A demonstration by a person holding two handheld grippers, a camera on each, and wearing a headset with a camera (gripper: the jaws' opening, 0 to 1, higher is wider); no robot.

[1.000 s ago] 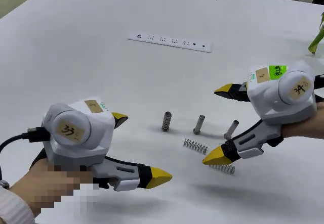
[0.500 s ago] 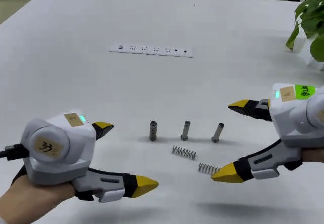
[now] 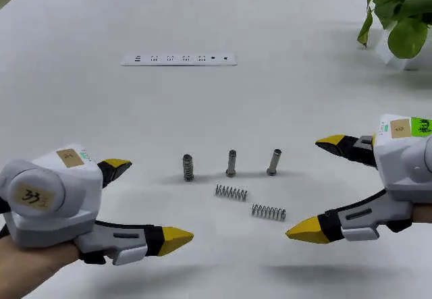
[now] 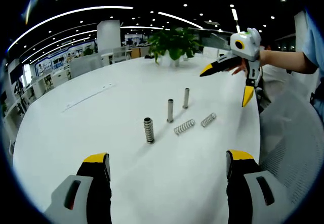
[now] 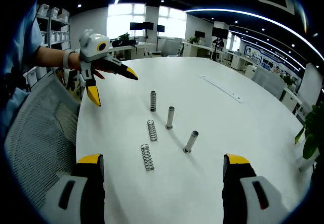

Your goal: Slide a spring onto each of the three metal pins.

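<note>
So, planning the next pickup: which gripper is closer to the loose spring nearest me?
Right. The right gripper hangs just right of that spring, one tip close by; the left gripper is farther off on its left.

Our two grippers are rounded white plastic with black jaws tipped yellow. The left gripper (image 3: 147, 201) bears a tan label (image 3: 35, 196), seemingly "33"; the right gripper (image 3: 314, 185), a green sticker (image 3: 421, 126). We wear a pale blue sleeve (image 5: 24, 32).

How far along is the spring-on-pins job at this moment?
Done: one pin, nearest the left gripper, wears a spring. In hand: nothing; it and the right gripper are open. Left: the middle pin and end pin are bare, with two springs loose on the table.
</note>
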